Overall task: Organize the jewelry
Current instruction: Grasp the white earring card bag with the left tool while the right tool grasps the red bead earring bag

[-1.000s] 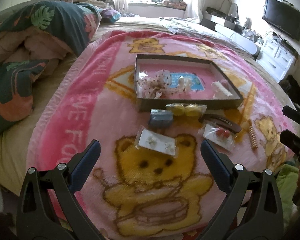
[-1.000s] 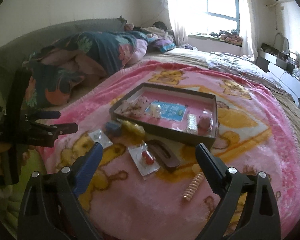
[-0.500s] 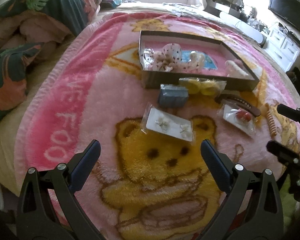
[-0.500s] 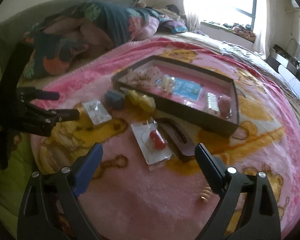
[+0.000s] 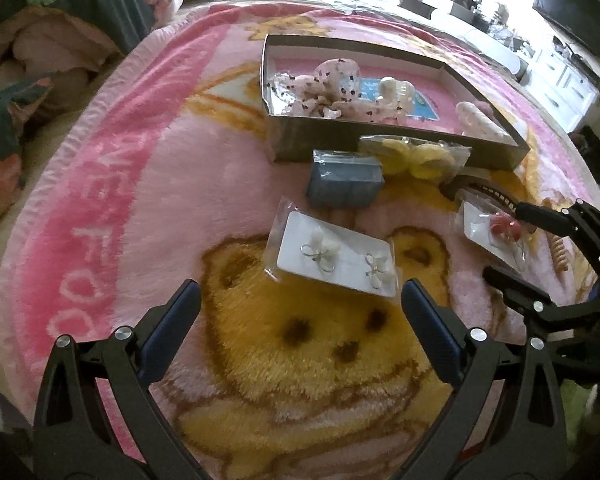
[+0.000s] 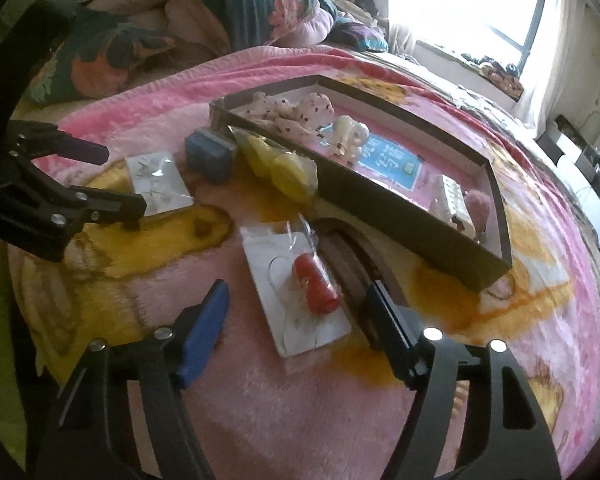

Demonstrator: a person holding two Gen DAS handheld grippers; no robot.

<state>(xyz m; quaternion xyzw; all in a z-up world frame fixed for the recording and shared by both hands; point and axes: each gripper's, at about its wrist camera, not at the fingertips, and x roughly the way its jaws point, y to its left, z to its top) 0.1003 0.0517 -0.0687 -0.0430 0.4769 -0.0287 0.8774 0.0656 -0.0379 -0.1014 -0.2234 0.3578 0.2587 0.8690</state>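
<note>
A shallow brown box (image 5: 396,145) (image 6: 384,204) lies on the pink bear blanket and holds a spotted scrunchie (image 5: 328,88), a white clip and other pieces. In front of it lie a blue box (image 5: 345,184) (image 6: 211,154), a yellow bagged item (image 5: 416,155) (image 6: 284,168), a white earring card (image 5: 334,258) (image 6: 158,182), a red earring card (image 5: 496,234) (image 6: 304,284) and a dark hair clip (image 6: 352,264). My left gripper (image 5: 300,308) is open just short of the white card. My right gripper (image 6: 296,302) is open, its fingers either side of the red card.
Rumpled quilts and pillows (image 6: 148,36) lie at the head of the bed. A spiral hair tie (image 5: 558,254) lies at the blanket's right side. White drawers and a TV (image 5: 572,36) stand beyond the bed. A window (image 6: 484,12) is at the back.
Both grippers have moved forward and down toward the blanket. The left one now hovers close to the white earring card; the right one has closed in around the red earring card.
</note>
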